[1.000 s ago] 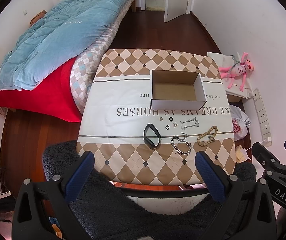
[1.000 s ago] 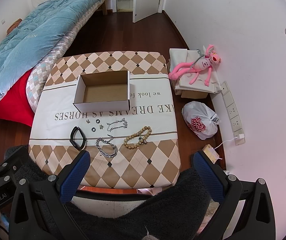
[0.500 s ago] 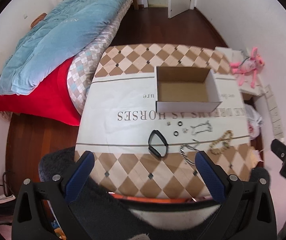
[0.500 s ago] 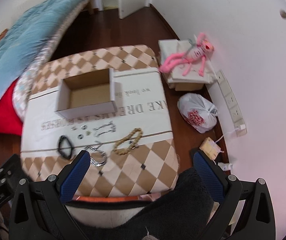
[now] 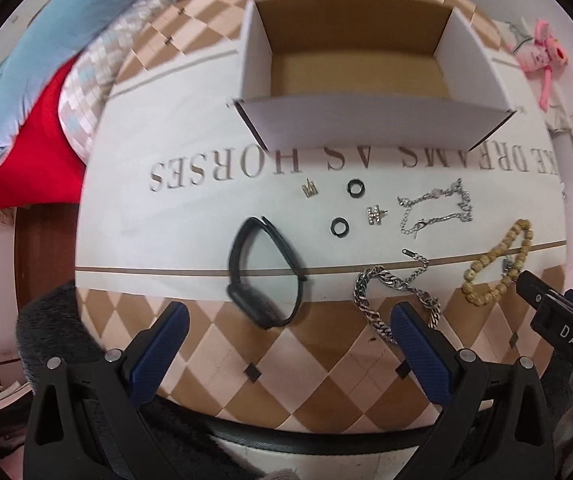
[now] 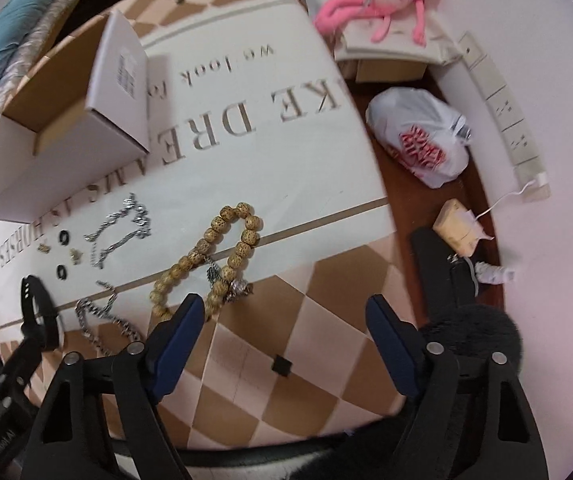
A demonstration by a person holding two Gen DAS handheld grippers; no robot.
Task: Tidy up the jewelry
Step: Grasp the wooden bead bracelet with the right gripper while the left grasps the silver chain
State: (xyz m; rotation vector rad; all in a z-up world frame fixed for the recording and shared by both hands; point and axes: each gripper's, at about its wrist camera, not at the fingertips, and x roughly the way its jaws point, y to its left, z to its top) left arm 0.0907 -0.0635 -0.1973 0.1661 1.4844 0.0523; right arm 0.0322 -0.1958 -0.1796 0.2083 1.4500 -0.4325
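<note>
Wooden-bead bracelet (image 6: 210, 256), chunky silver chain (image 5: 394, 296) and black band (image 5: 262, 268) lie in a row before the open white cardboard box (image 5: 370, 120), ready for sorting. Both grippers, left (image 5: 286, 344) and right (image 6: 282, 336), gape wide, holding nothing. Compared with 1 second ago, they've dropped much closer to the checked tablecloth (image 5: 326, 364).
</note>
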